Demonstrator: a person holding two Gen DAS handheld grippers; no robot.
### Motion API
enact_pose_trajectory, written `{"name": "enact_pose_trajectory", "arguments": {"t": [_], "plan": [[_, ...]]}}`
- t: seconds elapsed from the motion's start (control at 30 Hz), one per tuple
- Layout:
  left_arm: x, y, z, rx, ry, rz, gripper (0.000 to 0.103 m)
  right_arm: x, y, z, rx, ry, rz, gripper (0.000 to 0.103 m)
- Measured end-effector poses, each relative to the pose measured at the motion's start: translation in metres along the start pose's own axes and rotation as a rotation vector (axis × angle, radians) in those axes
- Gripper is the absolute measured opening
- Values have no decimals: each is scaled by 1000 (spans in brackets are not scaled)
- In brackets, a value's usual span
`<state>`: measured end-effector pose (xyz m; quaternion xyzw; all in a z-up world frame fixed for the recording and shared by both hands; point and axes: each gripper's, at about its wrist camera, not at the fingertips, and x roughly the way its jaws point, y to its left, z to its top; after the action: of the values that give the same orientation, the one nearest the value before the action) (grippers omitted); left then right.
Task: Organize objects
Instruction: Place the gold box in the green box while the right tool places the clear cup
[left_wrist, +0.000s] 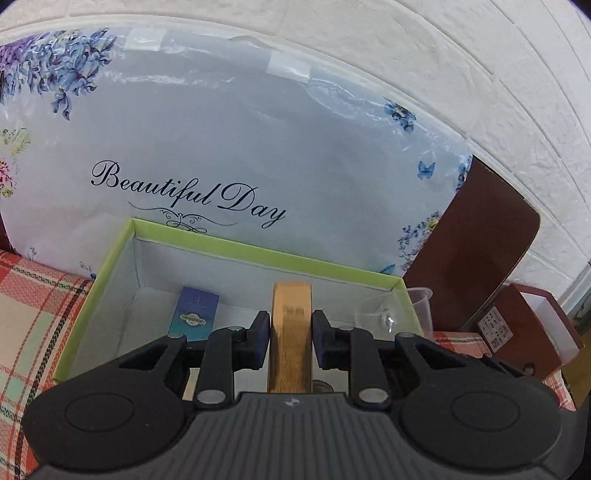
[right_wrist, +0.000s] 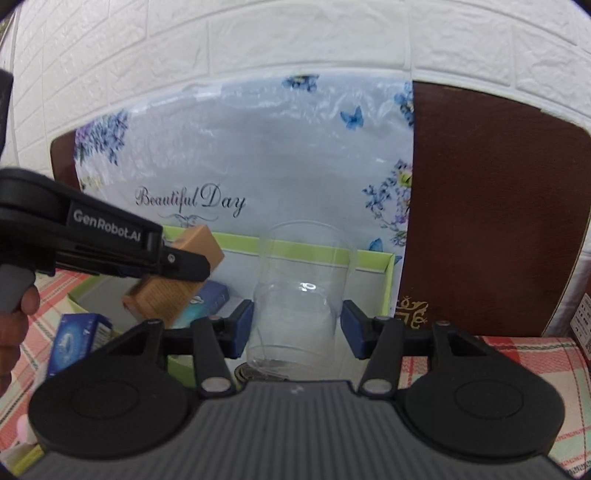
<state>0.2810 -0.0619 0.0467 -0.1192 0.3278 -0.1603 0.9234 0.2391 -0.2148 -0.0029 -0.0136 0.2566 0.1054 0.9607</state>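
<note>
My left gripper is shut on a tan cardboard box and holds it over the open green-rimmed box. The same tan box shows tilted in the right wrist view under the left gripper. A blue pack lies inside the green box. My right gripper holds a clear plastic cup between its blue pads, over the green box's right part. A blue carton stands at the lower left.
The floral "Beautiful Day" lid leans on the white brick wall behind the box. A dark red board leans at the right. A red box with a label sits at the right. A plaid cloth covers the table.
</note>
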Motion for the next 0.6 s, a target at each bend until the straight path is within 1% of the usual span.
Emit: {"name": "enact_pose_trajectory", "arguments": {"t": [0.03, 0.07, 0.1, 0.13, 0.17, 0.2, 0.27, 0.33, 0.37, 0.47, 0.6], "plan": [[2, 1, 0, 0, -6, -4, 48, 4, 2, -2, -16, 4, -1, 56], [4, 2, 1, -2, -3, -2, 79, 8, 3, -4, -35, 17, 5, 69], [5, 3, 2, -3, -5, 11, 85, 11, 5, -5, -61, 34, 11, 76], [2, 4, 2, -1, -17, 23, 85, 9, 5, -6, -86, 40, 7, 79], [-4, 5, 2, -2, -29, 32, 85, 2, 5, -6, -112, 24, -12, 79], [-13, 6, 2, -10, -45, 30, 85, -10, 3, -4, -122, -16, -43, 81], [-36, 4, 0, -15, -92, 4, 86, -41, -5, -2, -86, -116, -84, 103], [-61, 0, -5, -11, -127, -6, 86, -72, -10, -3, -54, -198, -86, 103], [-74, -2, -9, -17, -141, -8, 87, -85, -10, -4, -51, -213, -79, 103], [-102, -4, -25, -30, -150, -2, 88, -118, -5, -16, -36, -239, -68, 103], [-130, -4, -57, -20, -156, 35, 88, -152, 2, -37, -17, -243, -38, 103]]}}
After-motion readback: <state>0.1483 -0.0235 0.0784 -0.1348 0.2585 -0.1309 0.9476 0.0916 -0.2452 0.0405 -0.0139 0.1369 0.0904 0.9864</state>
